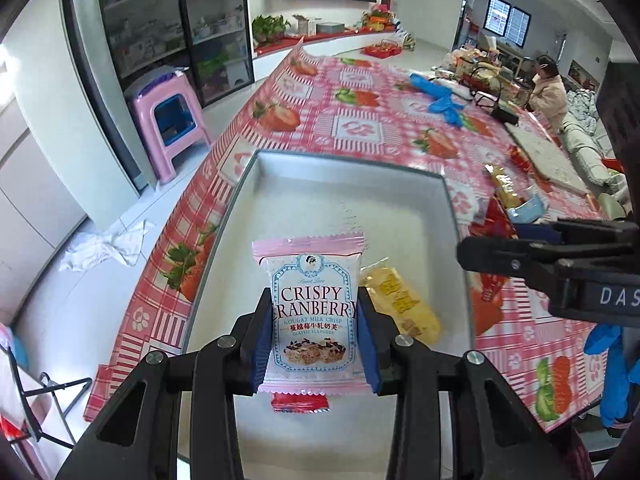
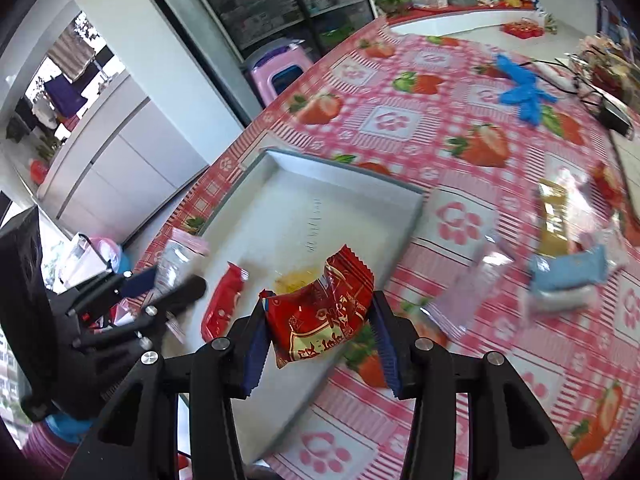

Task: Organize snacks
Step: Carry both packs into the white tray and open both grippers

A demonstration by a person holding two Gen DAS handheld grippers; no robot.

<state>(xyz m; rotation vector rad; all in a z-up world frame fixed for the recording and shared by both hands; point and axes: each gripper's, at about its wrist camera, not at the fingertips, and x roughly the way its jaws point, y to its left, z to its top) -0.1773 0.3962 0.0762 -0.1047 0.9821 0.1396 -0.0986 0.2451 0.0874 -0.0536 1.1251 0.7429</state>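
Claws [image 1: 316, 340] tilted down over tray [image 1: 256, 208]

Bright daylight, fisheye warping, motion blur

We see a table [image 1: 360, 120] under a pink strawberry-check cloth filling mid-frame. On it lie a grey tray [image 1: 248, 176] at centre, blue gloves [image 1: 440, 100] at upper right, and loose snack packets [image 2: 560, 268] at the right edge.
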